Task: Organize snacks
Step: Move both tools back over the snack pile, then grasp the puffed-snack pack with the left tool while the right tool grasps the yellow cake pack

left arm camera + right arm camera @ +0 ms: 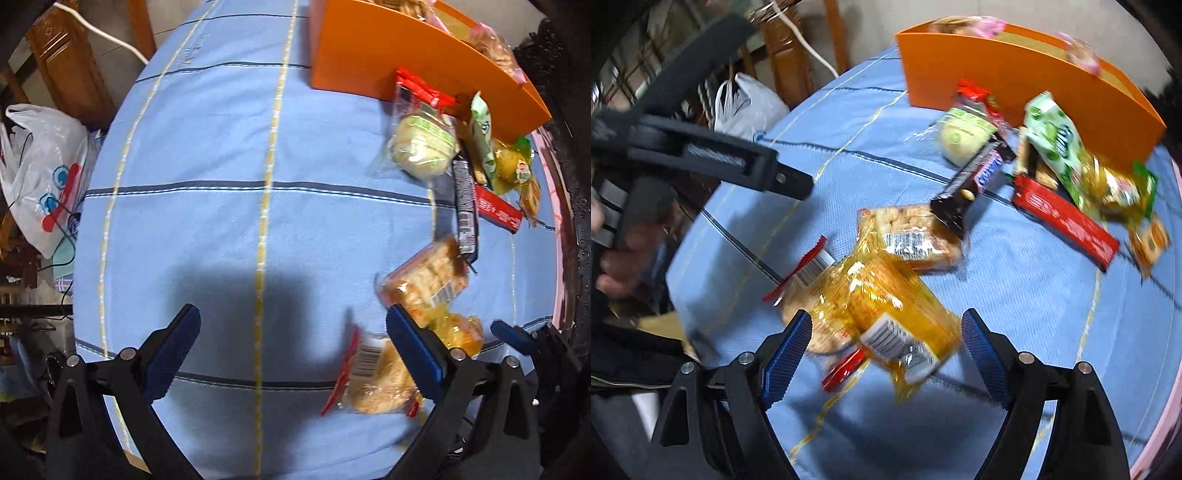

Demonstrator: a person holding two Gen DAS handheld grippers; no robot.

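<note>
Several wrapped snacks lie on the blue checked tablecloth (221,147) in front of an orange box (1015,85) that holds more packets. My right gripper (886,362) is open and points down over a yellow packet (886,314), which lies on the cloth between its blue fingers; the pads do not press it. Under that packet is a bread packet with red edges (809,266). My left gripper (295,350) is open over bare cloth, with the bread packet (376,387) beside its right finger. Further back lie a clear cracker packet (912,236), a dark chocolate bar (975,181) and a red bar (1067,225).
A round green pastry (421,147) and a green packet (1052,147) lie against the orange box (369,48). Off the table's left edge are a white plastic bag (44,177), a wooden chair (70,66) and a white cable. A hand (624,240) holds the left gripper's handle.
</note>
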